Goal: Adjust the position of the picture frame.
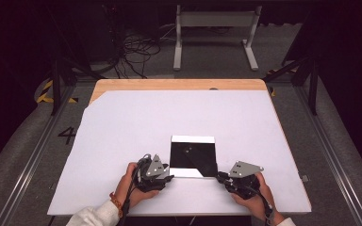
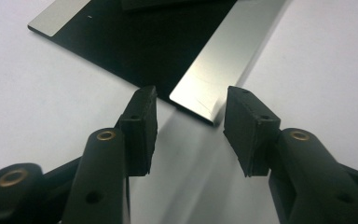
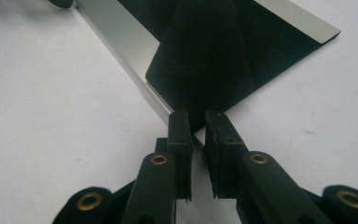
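Observation:
A black square sheet with pale silvery bands along its far and near edges lies on the white tabletop. My left gripper rests at the sheet's near-left corner. In the left gripper view it stands open, the silvery band's corner just ahead of the gap. My right gripper is at the near-right corner. In the right gripper view its jaws are nearly together on the tip of the black sheet, whose corner rises off the table in a ridge.
A wooden strip runs along the table's far edge. Beyond the table stand a white metal frame and a tangle of cables on the floor. Bare white surface surrounds the sheet on all sides.

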`<action>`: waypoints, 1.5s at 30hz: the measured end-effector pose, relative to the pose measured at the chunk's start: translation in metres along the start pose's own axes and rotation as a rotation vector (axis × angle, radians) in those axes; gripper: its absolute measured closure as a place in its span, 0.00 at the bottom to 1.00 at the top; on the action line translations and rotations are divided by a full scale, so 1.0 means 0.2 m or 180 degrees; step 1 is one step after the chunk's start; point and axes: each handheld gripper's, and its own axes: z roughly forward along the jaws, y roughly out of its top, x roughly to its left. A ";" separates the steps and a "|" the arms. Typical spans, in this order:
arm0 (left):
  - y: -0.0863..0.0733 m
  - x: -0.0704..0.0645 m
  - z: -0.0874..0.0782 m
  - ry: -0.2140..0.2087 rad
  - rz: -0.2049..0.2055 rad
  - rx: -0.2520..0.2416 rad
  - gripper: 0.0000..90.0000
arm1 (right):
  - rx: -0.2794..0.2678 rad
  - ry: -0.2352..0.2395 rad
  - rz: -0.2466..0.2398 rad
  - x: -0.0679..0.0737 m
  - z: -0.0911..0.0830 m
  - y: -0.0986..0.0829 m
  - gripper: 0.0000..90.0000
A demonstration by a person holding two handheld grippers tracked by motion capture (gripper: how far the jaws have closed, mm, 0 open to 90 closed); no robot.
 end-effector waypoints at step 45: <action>-0.30 0.09 -0.33 0.0329 -0.0205 -0.0176 0.22 | 0.0028 0.0153 0.0166 -0.10 -0.10 -0.03 0.75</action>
